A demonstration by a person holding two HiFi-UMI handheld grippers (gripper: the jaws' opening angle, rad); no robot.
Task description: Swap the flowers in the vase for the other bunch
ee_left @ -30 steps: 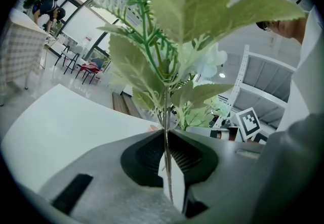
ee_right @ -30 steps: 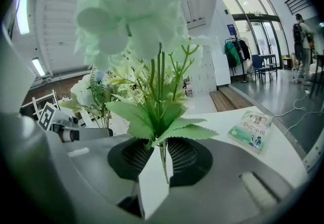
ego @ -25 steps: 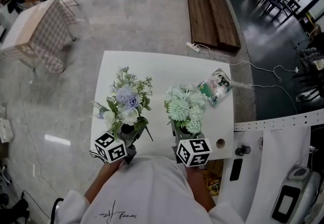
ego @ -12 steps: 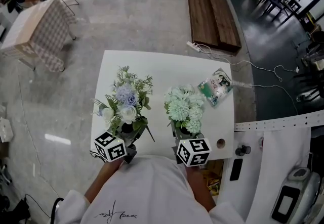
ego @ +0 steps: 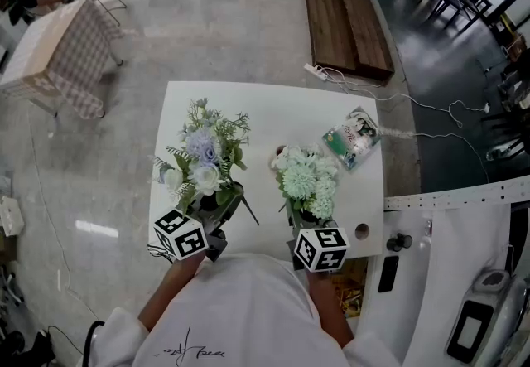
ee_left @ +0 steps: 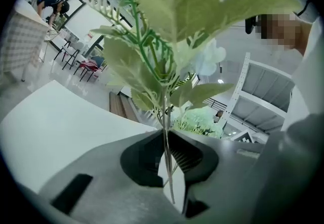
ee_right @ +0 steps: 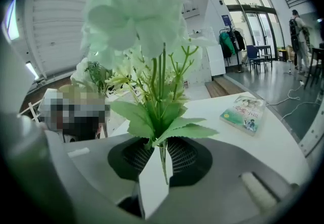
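The person stood at the near edge of the white table (ego: 273, 113) with a bunch of flowers in each tool. The left gripper (ee_left: 168, 165) had its jaws drawn in narrow on the thin stems of the blue-and-white bunch (ego: 201, 160). The stems rose straight up through the slit between the jaws, with pale leaves fanning out above. That bunch stood upright over the table's near left part.

The right gripper (ee_right: 161, 162) was closed the same way on the green stems of the mint-green bunch (ego: 305, 179). Broad leaves spread just above the jaws, with a round pale bloom over them. This bunch stood over the table's near right part, beside the first one, and the two did not touch.

I looked for the vase, but from above the blooms and leaves hid whatever lay beneath them. I could not tell whether the dark shapes under the flowers were a vase or only the grippers. As far as I could see, each bunch was carried by a pair of jaws.

A flat green packet (ego: 352, 139) lay on the table's far right part, beyond the mint-green bunch. A small round hole (ego: 362, 231) showed at the table's near right corner.
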